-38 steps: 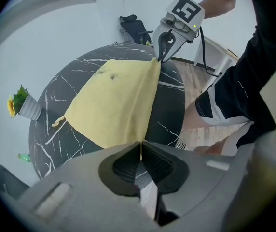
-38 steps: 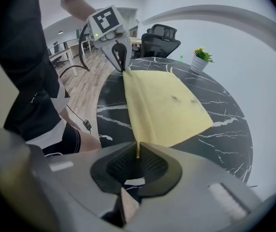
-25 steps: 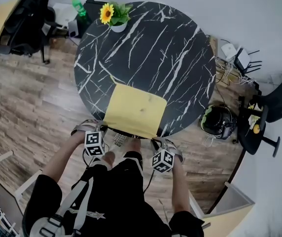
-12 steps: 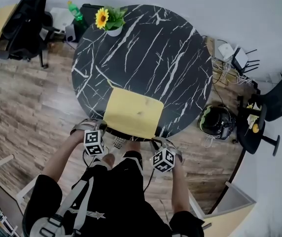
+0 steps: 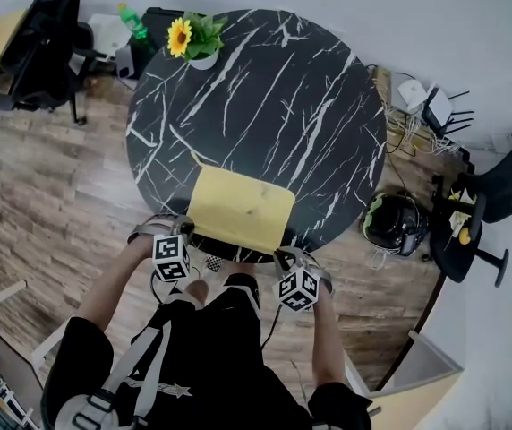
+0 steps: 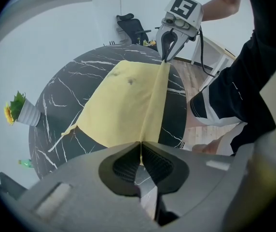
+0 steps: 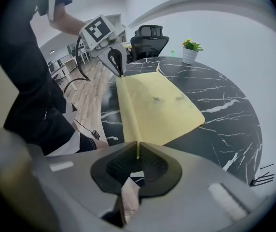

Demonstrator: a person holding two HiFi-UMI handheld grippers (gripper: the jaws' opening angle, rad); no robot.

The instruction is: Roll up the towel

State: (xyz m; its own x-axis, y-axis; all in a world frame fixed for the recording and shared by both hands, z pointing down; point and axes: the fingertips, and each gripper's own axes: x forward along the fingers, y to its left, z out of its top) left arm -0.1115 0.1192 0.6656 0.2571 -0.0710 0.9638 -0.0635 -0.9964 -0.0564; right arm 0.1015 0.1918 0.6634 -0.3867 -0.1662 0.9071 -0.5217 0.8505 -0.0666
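A yellow towel (image 5: pixel 241 209) lies flat on the near part of a round black marble table (image 5: pixel 265 88). Its near edge reaches the table's rim. My left gripper (image 5: pixel 187 233) is shut on the towel's near left corner, and my right gripper (image 5: pixel 283 258) is shut on the near right corner. In the left gripper view the towel (image 6: pixel 123 100) stretches from my left gripper (image 6: pixel 141 148) across to the right gripper (image 6: pixel 167 57). In the right gripper view the towel (image 7: pixel 159 105) runs from my right gripper (image 7: pixel 138 150) to the left gripper (image 7: pixel 118 69). The edge between them is taut.
A potted sunflower (image 5: pixel 192 38) stands at the table's far left edge. Office chairs (image 5: pixel 41 43) (image 5: pixel 498 195) sit left and right, a helmet-like object (image 5: pixel 395 220) lies on the wooden floor, and a green bottle (image 5: pixel 131 21) is at the back.
Both grippers have drawn back toward the person with the towel's near corners, and the towel has slid a little across the table toward its near rim.
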